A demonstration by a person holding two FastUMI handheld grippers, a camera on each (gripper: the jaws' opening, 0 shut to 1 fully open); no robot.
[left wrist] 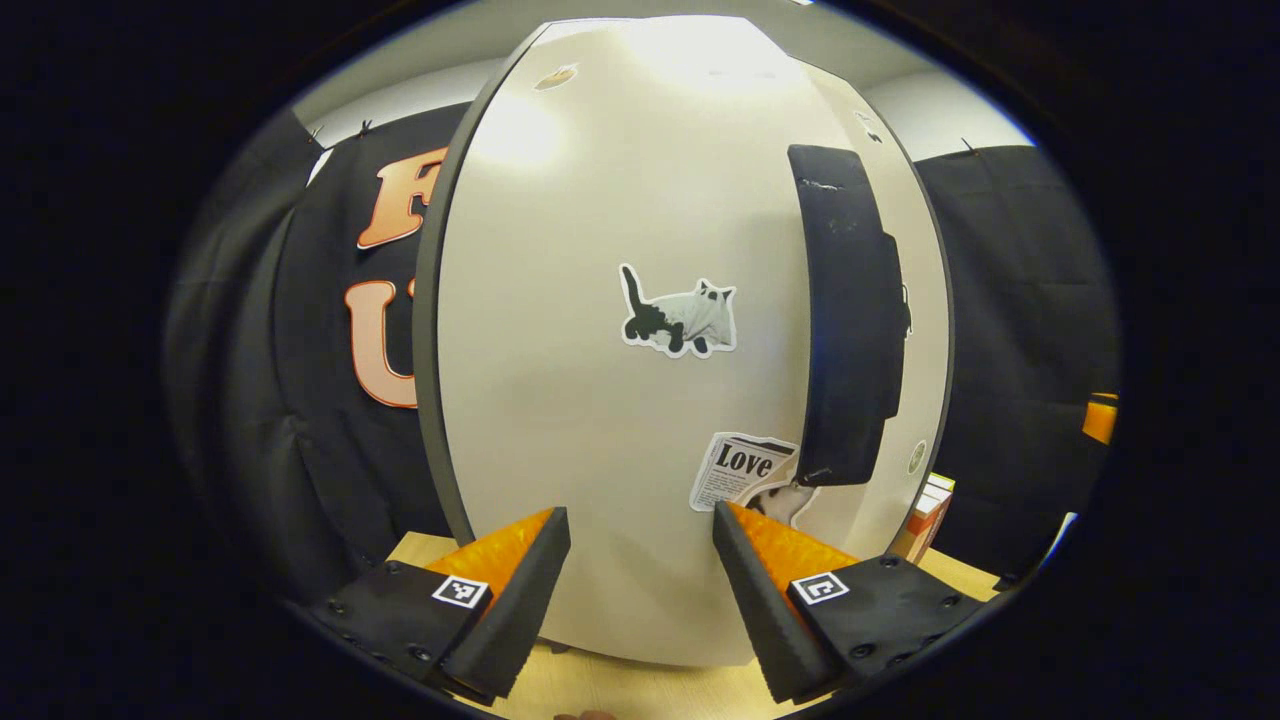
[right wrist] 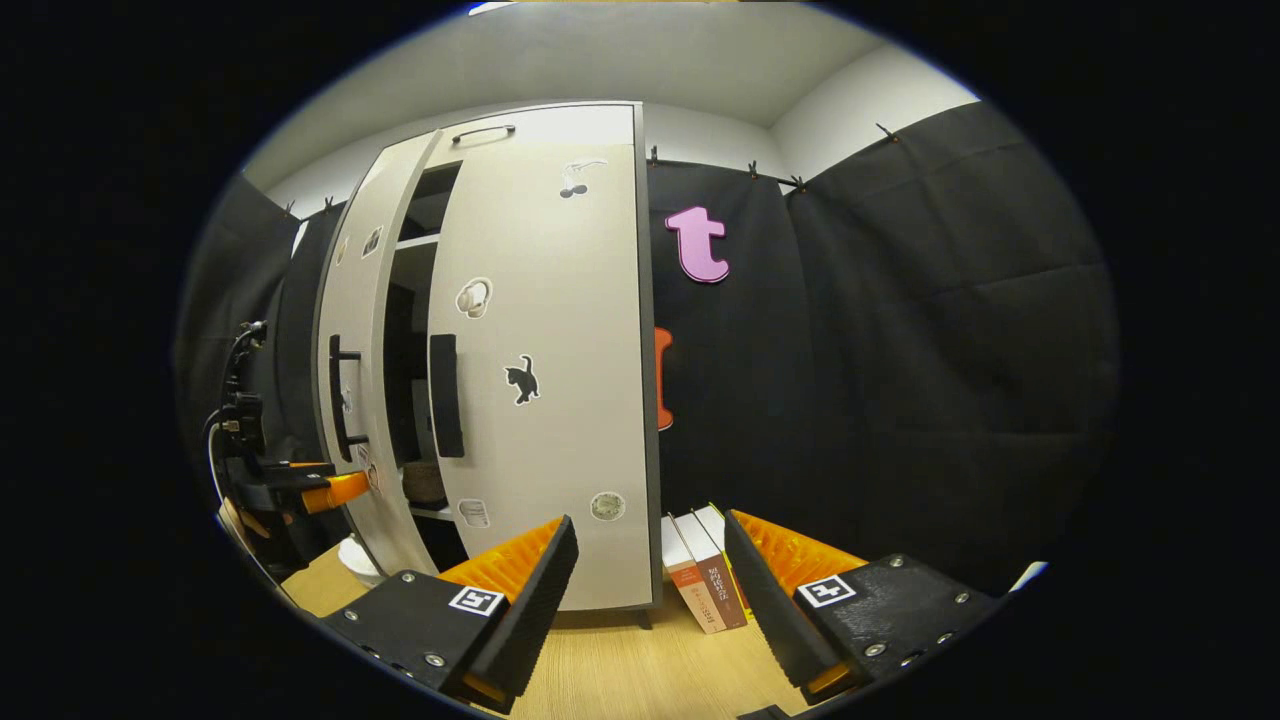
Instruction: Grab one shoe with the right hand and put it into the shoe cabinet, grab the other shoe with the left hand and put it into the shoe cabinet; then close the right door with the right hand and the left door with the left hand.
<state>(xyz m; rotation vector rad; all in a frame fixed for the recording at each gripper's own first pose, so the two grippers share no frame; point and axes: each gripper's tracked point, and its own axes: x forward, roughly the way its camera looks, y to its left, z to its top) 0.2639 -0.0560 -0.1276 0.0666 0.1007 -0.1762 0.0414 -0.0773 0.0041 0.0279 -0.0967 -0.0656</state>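
Both shoes judged stowed: nothing held in either gripper, and in the right gripper view a dark rounded shape, likely a shoe (right wrist: 425,483), sits on a lower shelf seen through the gap between the doors; second shoe cannot be made out. Left to right in that view: left gripper (right wrist: 335,488) at the far left, held up against the outer face of the left door (right wrist: 350,330), which stands ajar, swung out from the cabinet; then the dark gap with shelves; then the right door (right wrist: 560,400), looking closed or nearly so, its dark handle (right wrist: 445,395) near the gap edge; then books (right wrist: 705,580) on the table (right wrist: 620,660) beside the cabinet. Remaining, by my reading: push the left door shut; the right door may need a last press. Left gripper view: fingers spread wide, empty, pointed square at the left door's face close ahead, cat sticker (left wrist: 680,318) centre, handle (left wrist: 850,320) to the right; contact with the door cannot be told. Right gripper (right wrist: 645,560): fingers wide, empty, low over the table, back from the right door, aimed at its lower edge and the books.
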